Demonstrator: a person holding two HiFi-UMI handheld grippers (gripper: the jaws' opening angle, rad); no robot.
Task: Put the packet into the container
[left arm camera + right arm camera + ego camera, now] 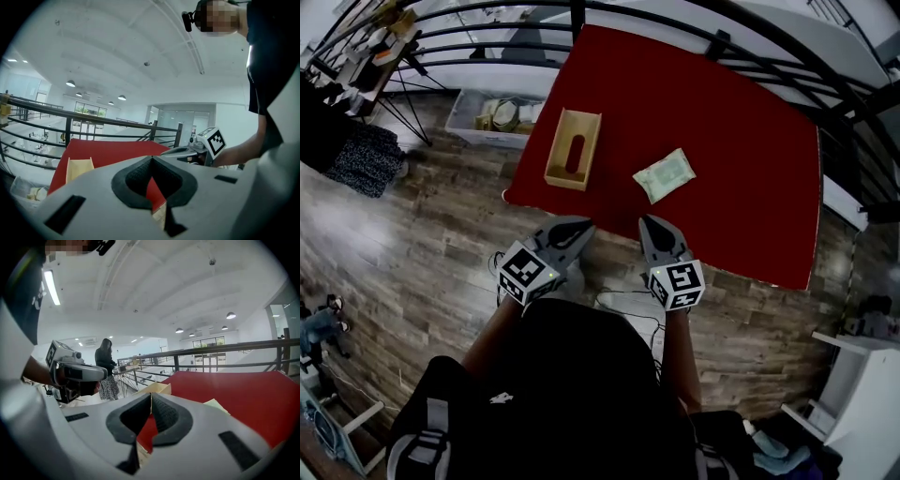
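Note:
A pale green packet (664, 175) lies flat on the red table (741, 159), right of an open wooden container (573, 148). Both grippers hover side by side over the floor at the table's near edge, short of both objects. My left gripper (581, 226) is shut and empty, pointing toward the container (78, 168). My right gripper (648, 223) is also shut and empty, pointing toward the packet (216, 405). In the right gripper view the container (154, 388) shows just beyond the shut fingertips (151, 397). In the left gripper view the jaws (151, 161) meet with nothing between them.
A black railing (675, 23) runs along the table's far side. A white bin (502, 117) with loose items sits on the wooden floor left of the table. A white cable (628, 305) lies on the floor below the grippers. A person (107, 369) stands far off.

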